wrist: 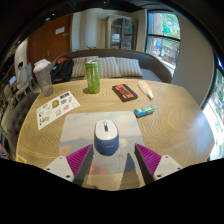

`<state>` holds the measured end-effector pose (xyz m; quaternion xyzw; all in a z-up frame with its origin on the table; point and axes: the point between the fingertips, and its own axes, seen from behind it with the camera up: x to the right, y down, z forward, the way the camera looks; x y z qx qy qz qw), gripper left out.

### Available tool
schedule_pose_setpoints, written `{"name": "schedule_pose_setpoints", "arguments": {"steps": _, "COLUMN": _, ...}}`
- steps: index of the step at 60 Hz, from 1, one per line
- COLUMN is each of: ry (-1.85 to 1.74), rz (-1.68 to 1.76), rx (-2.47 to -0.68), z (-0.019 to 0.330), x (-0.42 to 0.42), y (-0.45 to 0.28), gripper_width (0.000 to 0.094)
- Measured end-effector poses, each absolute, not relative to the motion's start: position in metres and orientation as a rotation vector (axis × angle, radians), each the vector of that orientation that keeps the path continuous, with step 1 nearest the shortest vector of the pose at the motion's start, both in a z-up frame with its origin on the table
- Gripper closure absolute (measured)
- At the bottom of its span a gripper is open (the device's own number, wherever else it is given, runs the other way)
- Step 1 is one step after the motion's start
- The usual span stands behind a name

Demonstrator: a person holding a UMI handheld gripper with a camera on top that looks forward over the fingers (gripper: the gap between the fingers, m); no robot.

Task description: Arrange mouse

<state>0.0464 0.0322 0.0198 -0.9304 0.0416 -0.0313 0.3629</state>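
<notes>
A blue and white mouse (106, 136) lies on a pale grey mouse mat (80, 125) on the round wooden table (170, 125). My gripper (112, 158) is open, its two fingers with magenta pads (80, 160) spread wide just short of the mouse. The mouse rests on the mat between and slightly ahead of the fingertips, with a gap at each side. Nothing is held.
A green can (92, 76) stands at the far side of the table. A dark flat box (124, 92), a small teal object (144, 111) and a white object (147, 90) lie to the right. A printed sheet (57, 107) and clear containers (42, 76) are at the left.
</notes>
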Motion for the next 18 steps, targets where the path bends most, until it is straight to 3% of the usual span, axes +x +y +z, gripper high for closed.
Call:
{"name": "schedule_pose_setpoints", "arguments": {"steps": 8, "ry": 0.196, "rz": -0.073, "rx": -2.450, "z": 0.026, "x": 0.057, "y": -0.064, "gripper_width": 0.0091}}
{"name": "schedule_pose_setpoints", "arguments": {"steps": 18, "ry": 0.312, "rz": -0.119, "rx": -2.565, "z": 0.006, "x": 0.084, "y": -0.174, "gripper_width": 0.0094}}
